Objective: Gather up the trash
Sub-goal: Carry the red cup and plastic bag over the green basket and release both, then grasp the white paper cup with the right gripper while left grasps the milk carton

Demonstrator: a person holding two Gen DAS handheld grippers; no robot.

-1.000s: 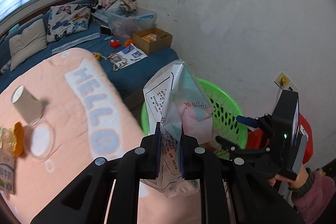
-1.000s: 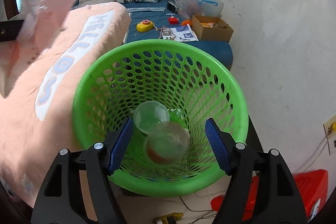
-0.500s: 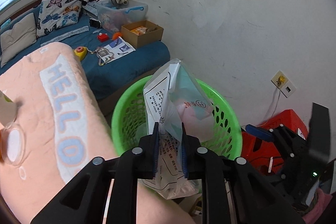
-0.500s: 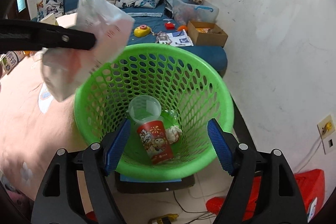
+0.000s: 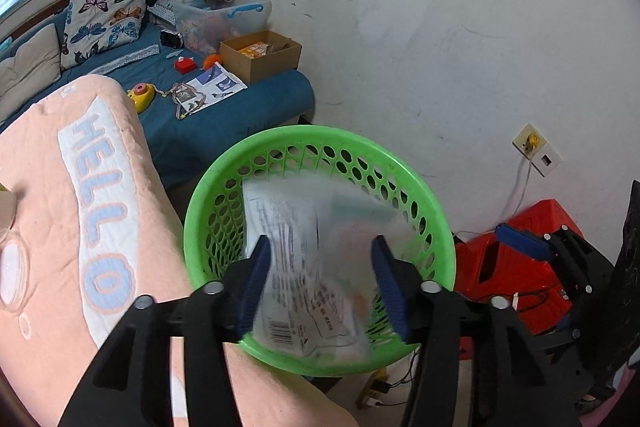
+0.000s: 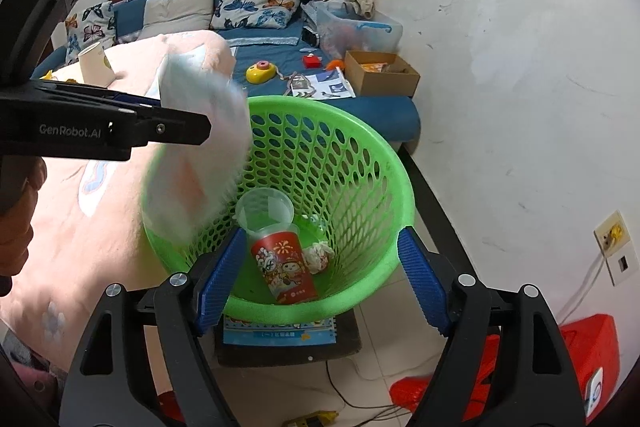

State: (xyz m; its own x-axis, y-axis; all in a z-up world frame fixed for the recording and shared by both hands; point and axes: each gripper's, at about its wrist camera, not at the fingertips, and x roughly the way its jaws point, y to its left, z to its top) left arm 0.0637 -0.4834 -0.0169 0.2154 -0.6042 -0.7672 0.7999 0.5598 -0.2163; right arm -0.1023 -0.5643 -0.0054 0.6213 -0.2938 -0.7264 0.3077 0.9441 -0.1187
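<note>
Crinkly plastic bag (image 5: 304, 267) hangs loose between opening left tongs (image 5: 322, 287) over perforated green basket (image 5: 400, 171); right tongs (image 6: 320, 279) gape empty.

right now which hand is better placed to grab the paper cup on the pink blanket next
Left, probably. The left gripper is opening beside the pink blanket, dropping the plastic bag. The paper cup lies beyond it from the right gripper, over the green basket.

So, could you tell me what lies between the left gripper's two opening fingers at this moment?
A blurred plastic bag lies between the left gripper's opening jaws, loose above the green basket, as the left wrist view shows.
</note>
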